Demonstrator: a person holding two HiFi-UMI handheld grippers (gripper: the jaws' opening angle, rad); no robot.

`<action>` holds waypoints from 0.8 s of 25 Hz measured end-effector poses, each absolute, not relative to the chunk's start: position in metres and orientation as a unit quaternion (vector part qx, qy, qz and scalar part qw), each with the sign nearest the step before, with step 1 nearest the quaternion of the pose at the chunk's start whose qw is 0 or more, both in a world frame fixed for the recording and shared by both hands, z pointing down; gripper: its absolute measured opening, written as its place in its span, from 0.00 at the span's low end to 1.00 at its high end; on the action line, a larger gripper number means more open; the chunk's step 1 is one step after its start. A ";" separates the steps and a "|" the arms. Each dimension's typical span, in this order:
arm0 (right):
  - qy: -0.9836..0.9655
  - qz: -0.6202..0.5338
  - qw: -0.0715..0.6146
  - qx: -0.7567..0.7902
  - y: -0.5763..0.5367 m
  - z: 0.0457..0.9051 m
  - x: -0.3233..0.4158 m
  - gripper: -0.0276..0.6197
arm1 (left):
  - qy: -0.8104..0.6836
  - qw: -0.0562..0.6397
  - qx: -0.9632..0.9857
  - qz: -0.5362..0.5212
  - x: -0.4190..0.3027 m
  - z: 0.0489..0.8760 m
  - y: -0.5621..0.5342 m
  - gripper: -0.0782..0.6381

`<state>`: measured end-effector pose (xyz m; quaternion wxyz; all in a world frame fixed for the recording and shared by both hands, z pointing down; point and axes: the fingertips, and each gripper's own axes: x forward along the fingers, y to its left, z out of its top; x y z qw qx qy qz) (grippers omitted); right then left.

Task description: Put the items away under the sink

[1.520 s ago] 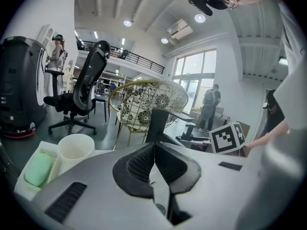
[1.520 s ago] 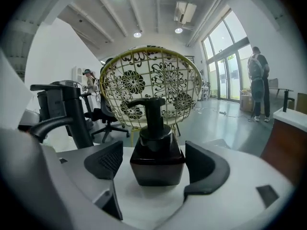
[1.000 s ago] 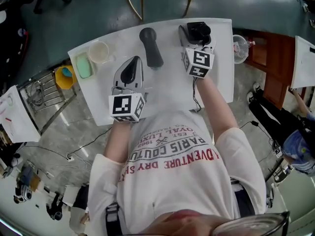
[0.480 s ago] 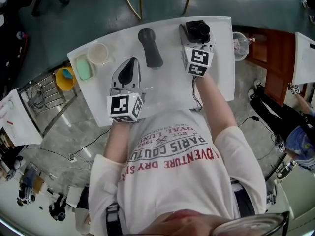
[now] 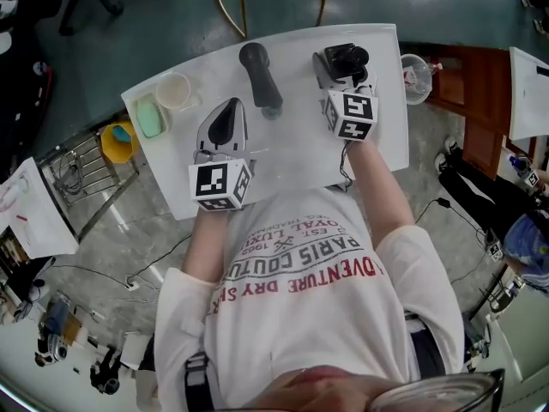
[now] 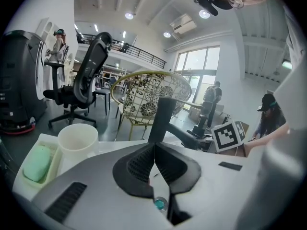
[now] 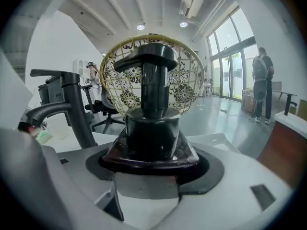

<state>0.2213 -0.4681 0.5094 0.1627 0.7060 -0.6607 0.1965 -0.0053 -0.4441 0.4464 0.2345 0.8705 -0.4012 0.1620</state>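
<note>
White counter (image 5: 292,148), faucet (image 5: 260,80) at 12 o'clock, grey floor (image 5: 154,15) all round. The left gripper (image 6: 154,150) is pinched together, right gripper (image 5: 345,65) clamped on a pump bottle (image 7: 152,128).

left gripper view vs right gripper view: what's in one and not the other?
Left only: the left gripper, shut on nothing, and a marker cube off to the right. Right only: the dark pump bottle clamped in the right gripper. Both: the black faucet and the yellow wire chair behind it.
</note>
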 end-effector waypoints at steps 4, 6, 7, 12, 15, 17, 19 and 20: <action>-0.667 0.189 0.152 0.705 -0.447 0.484 0.213 0.63 | -0.404 0.226 0.873 0.154 -0.008 0.433 -0.439 0.14; -0.670 0.185 0.146 0.704 -0.435 0.471 0.206 0.63 | -0.404 0.218 0.876 0.149 -0.009 0.424 -0.434 0.14; -0.672 0.182 0.143 0.704 -0.429 0.464 0.203 0.63 | -0.403 0.214 0.878 0.146 -0.010 0.419 -0.432 0.14; -0.681 0.172 0.125 0.701 -0.395 0.431 0.181 0.63 | -0.395 0.198 0.887 0.134 -0.014 0.394 -0.414 0.14; -0.684 0.155 0.123 0.702 -0.379 0.413 0.170 0.63 | -0.385 0.199 0.892 0.127 -0.015 0.387 -0.402 0.14; -0.685 0.145 0.121 0.704 -0.367 0.402 0.165 0.63 | -0.373 0.199 0.897 0.127 -0.015 0.386 -0.390 0.14; -0.688 0.140 0.115 0.703 -0.353 0.393 0.161 0.63 | -0.364 0.191 0.902 0.130 -0.012 0.384 -0.377 0.14; -0.690 0.138 0.110 0.702 -0.347 0.389 0.160 0.63 | -0.364 0.184 0.904 0.130 -0.011 0.382 -0.372 0.14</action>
